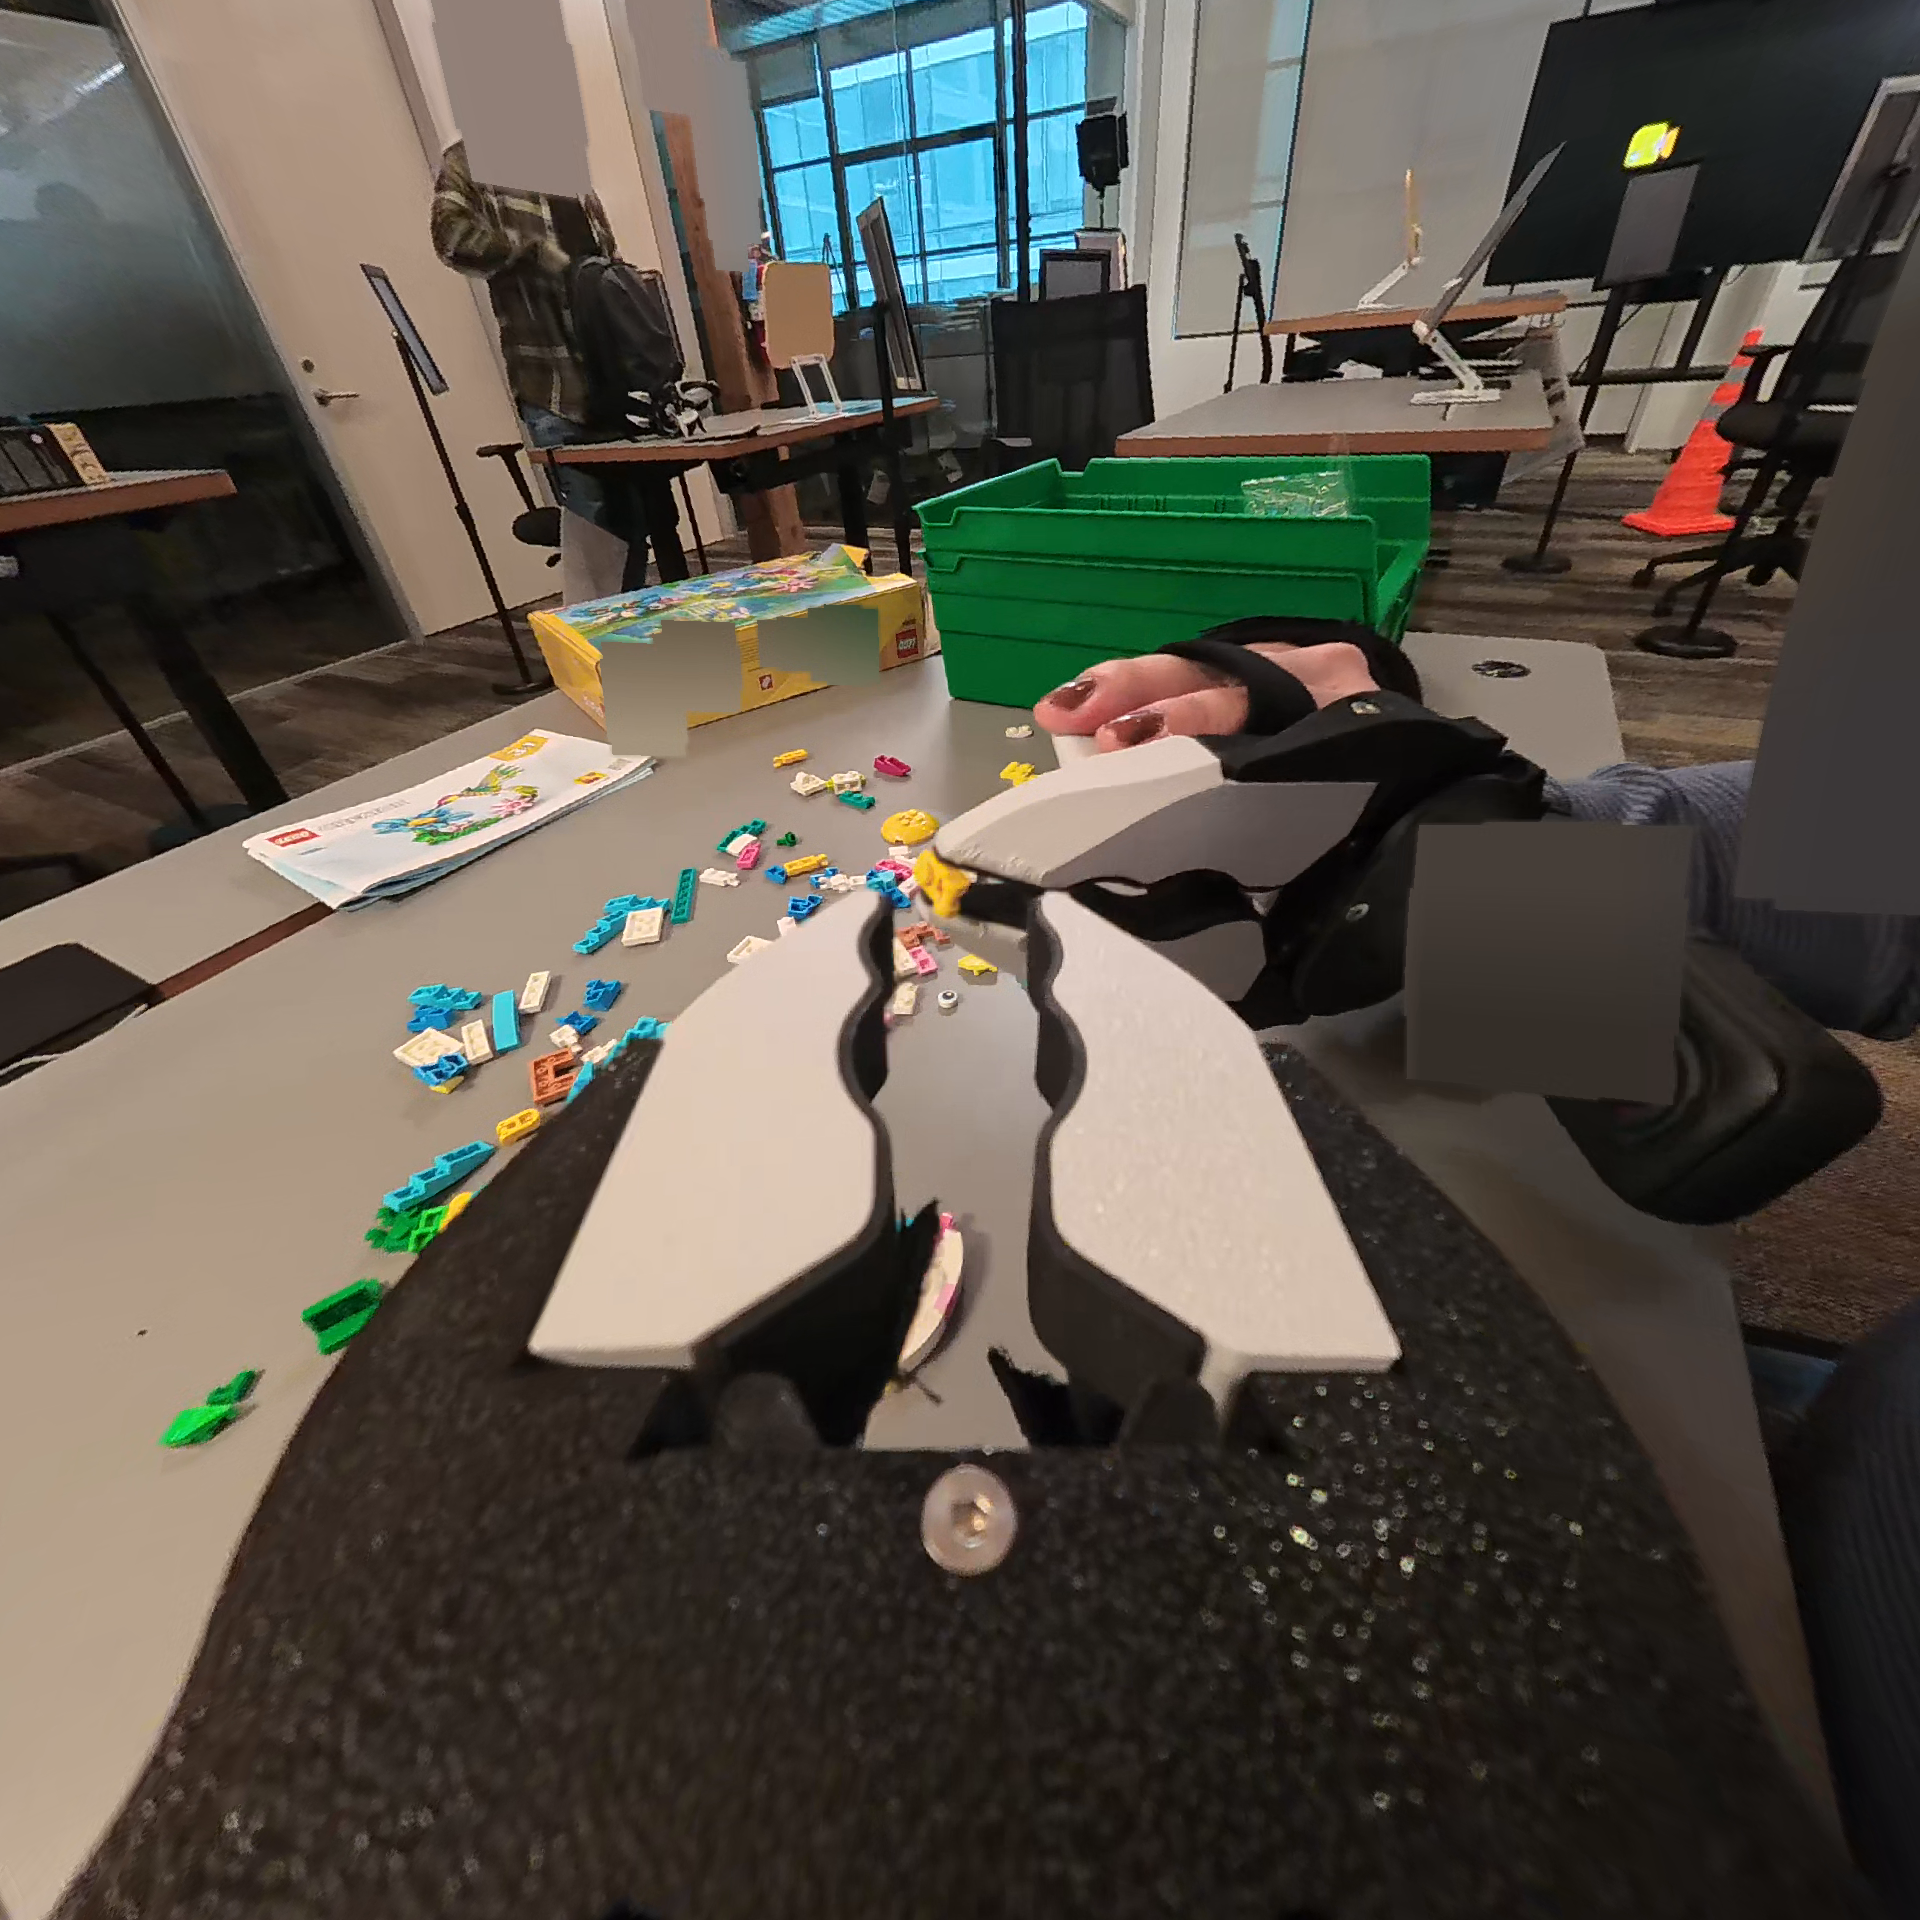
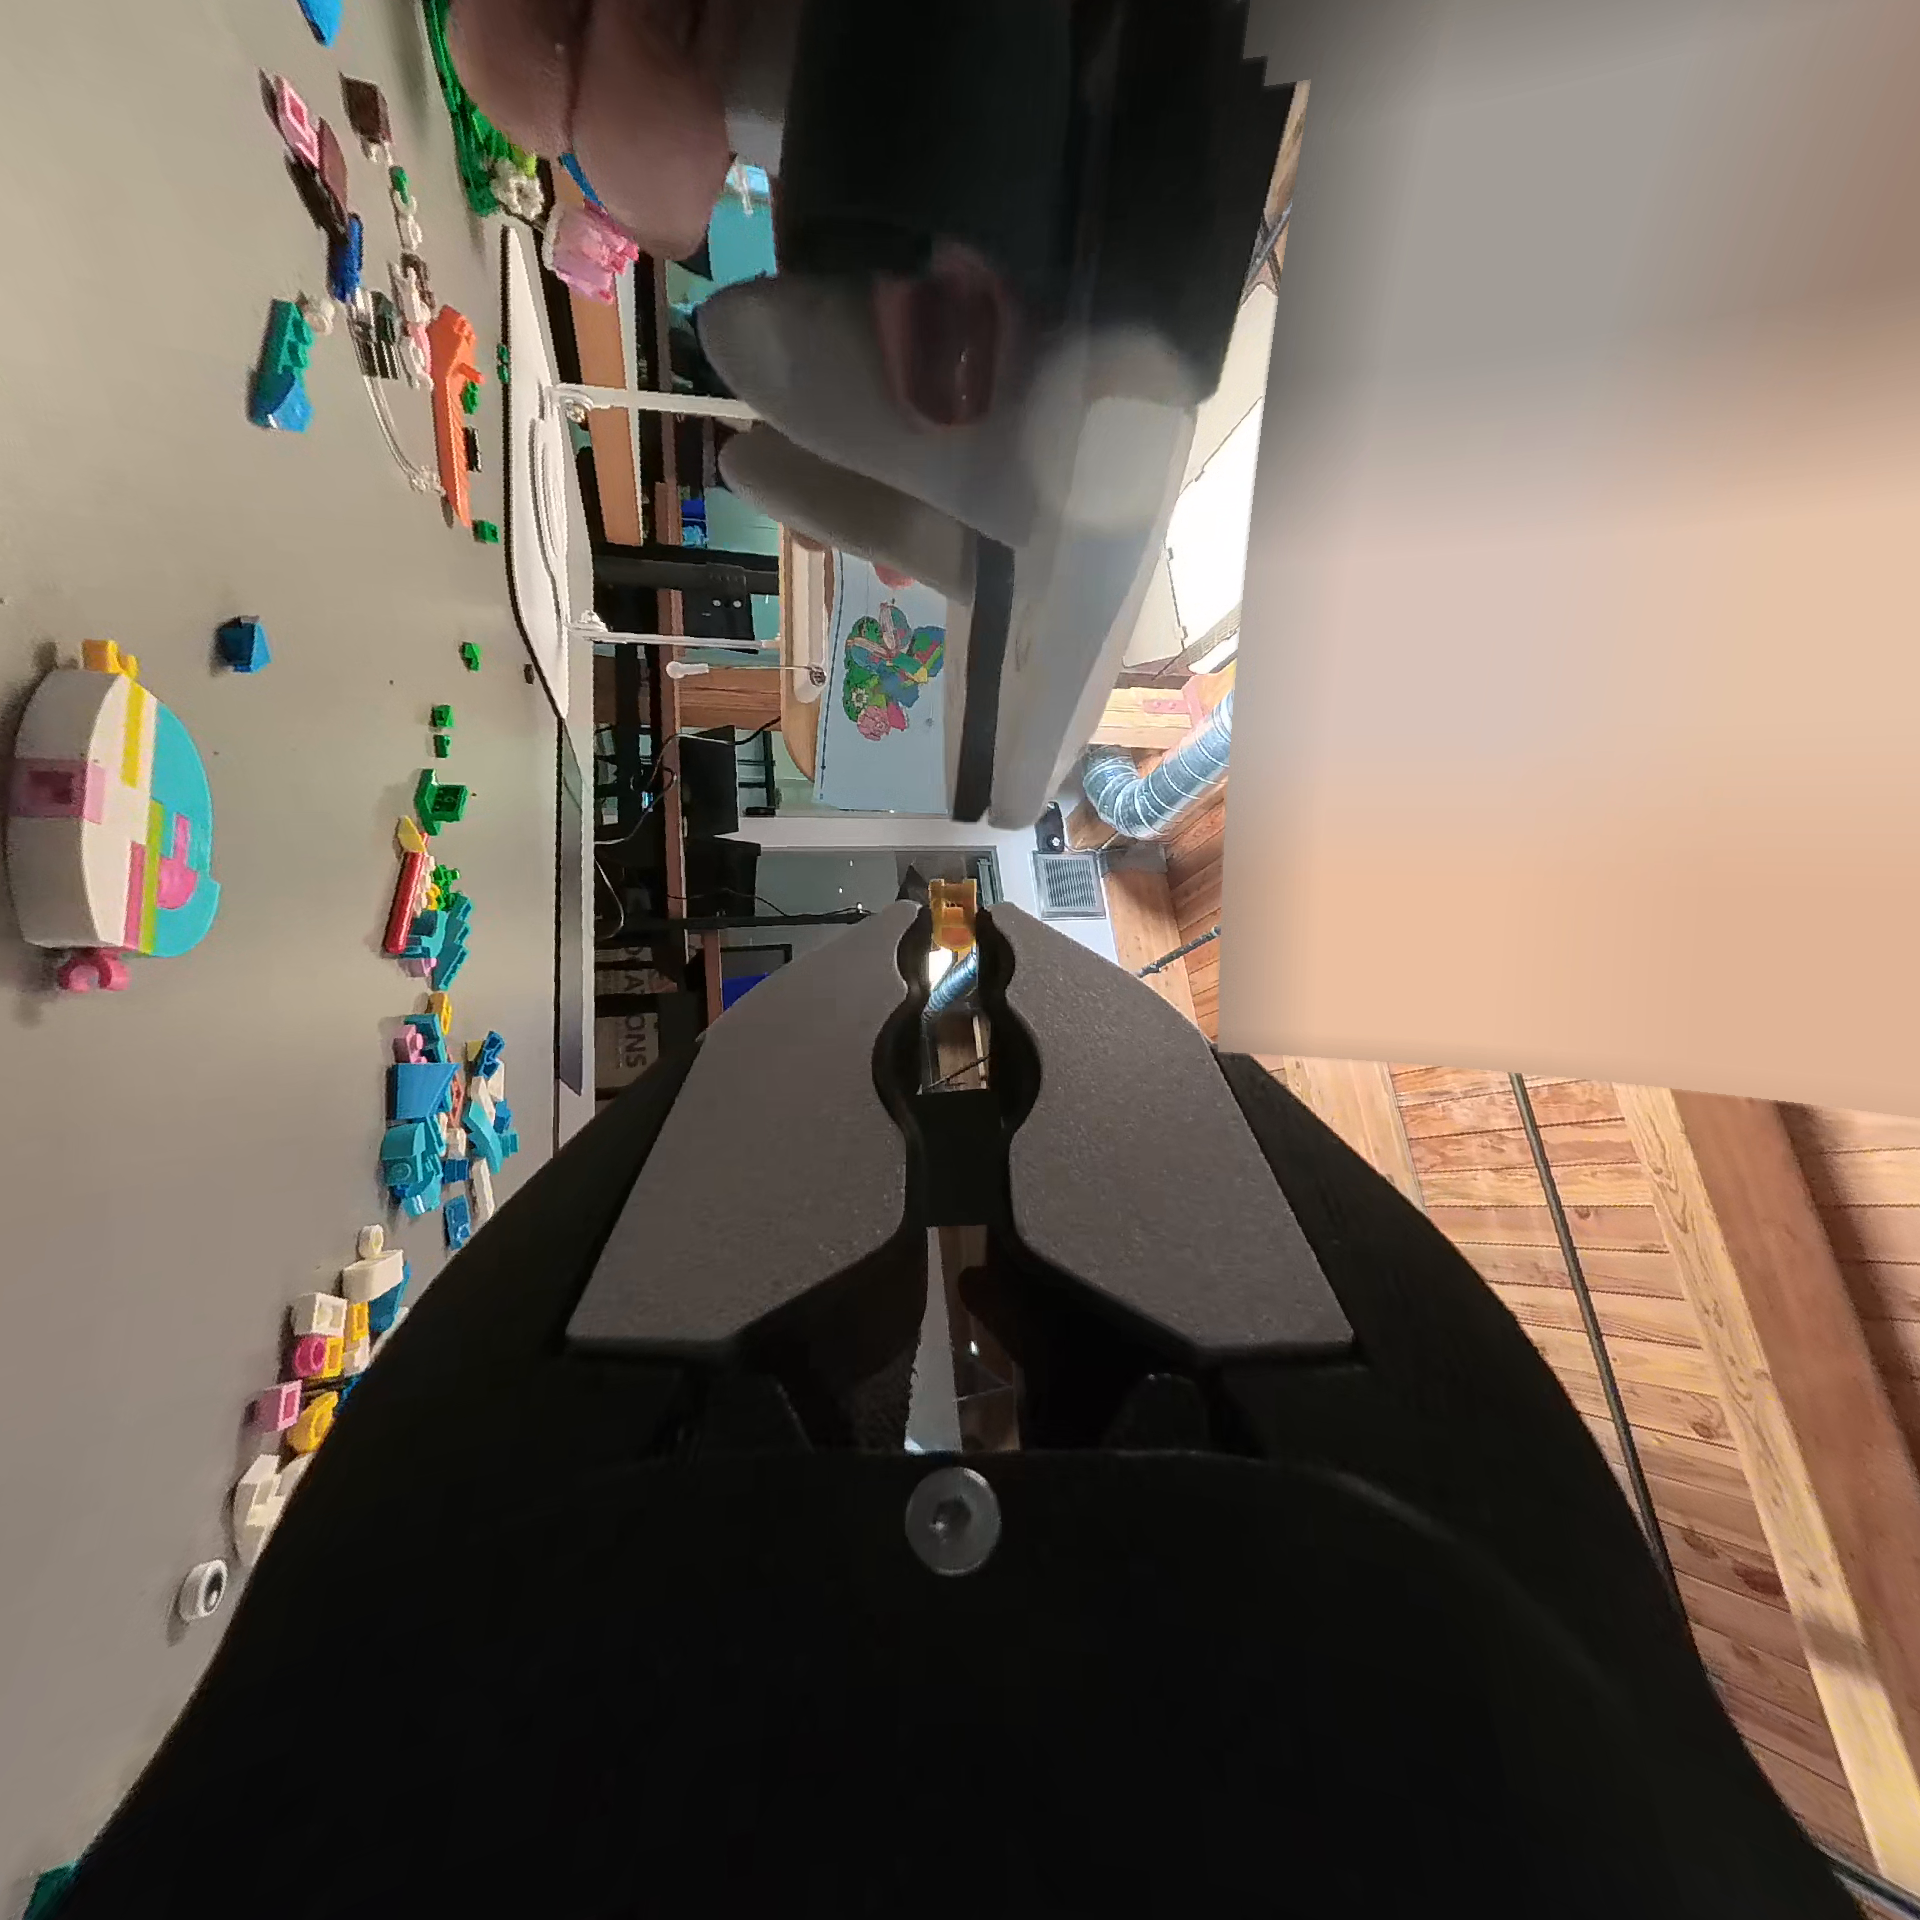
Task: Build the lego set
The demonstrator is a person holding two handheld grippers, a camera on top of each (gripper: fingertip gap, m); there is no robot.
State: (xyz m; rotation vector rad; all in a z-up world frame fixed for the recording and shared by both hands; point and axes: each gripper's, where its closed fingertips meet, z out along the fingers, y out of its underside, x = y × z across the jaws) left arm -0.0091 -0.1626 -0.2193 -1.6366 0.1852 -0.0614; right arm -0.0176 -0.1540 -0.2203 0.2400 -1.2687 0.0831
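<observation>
A small yellow piece (image 2: 952, 914) is pinched in the right claw (image 1: 951, 883), lifted off the table (image 1: 260, 1195), probably for lining up; the left claw (image 1: 961, 925) is kept spread, empty.

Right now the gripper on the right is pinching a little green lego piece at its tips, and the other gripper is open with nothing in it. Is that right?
Nearly. The piece is yellow, not green. The left wrist view shows the right gripper pinching a small yellow piece at its tips. The left gripper is open and empty, as you said.
</observation>
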